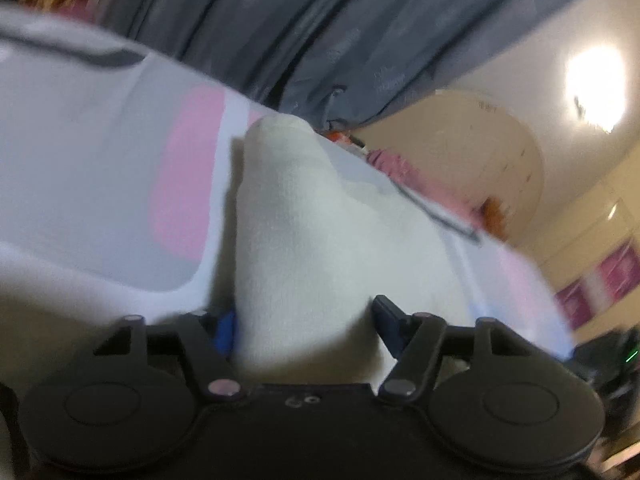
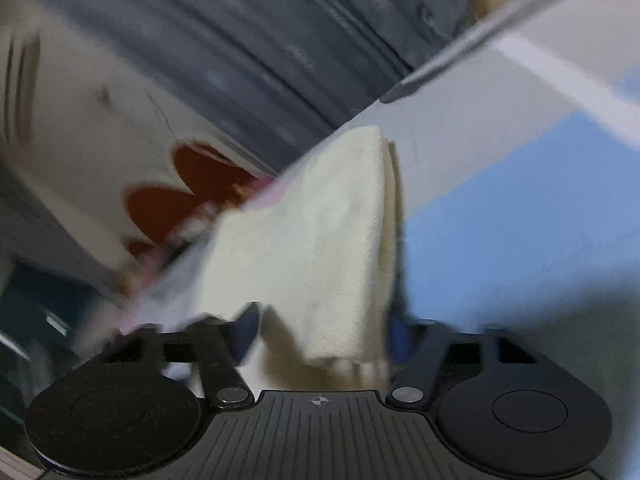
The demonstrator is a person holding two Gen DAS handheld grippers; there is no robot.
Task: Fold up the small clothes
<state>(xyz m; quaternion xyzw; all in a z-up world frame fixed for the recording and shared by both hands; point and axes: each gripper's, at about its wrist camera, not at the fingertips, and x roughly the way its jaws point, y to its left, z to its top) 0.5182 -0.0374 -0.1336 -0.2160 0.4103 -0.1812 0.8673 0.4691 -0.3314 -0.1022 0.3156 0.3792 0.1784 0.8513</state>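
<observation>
Fuzzy cream cloth (image 1: 304, 216), peaked fold

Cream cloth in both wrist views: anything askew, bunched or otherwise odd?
Nothing damaged or spilled. The cream fleecy cloth rises between each gripper's fingers as a ridge over the white sheet with pink and blue patches, not flat. In the right wrist view its layered edges are slightly offset. Both views are blurred, so the grip cannot be judged.
</observation>
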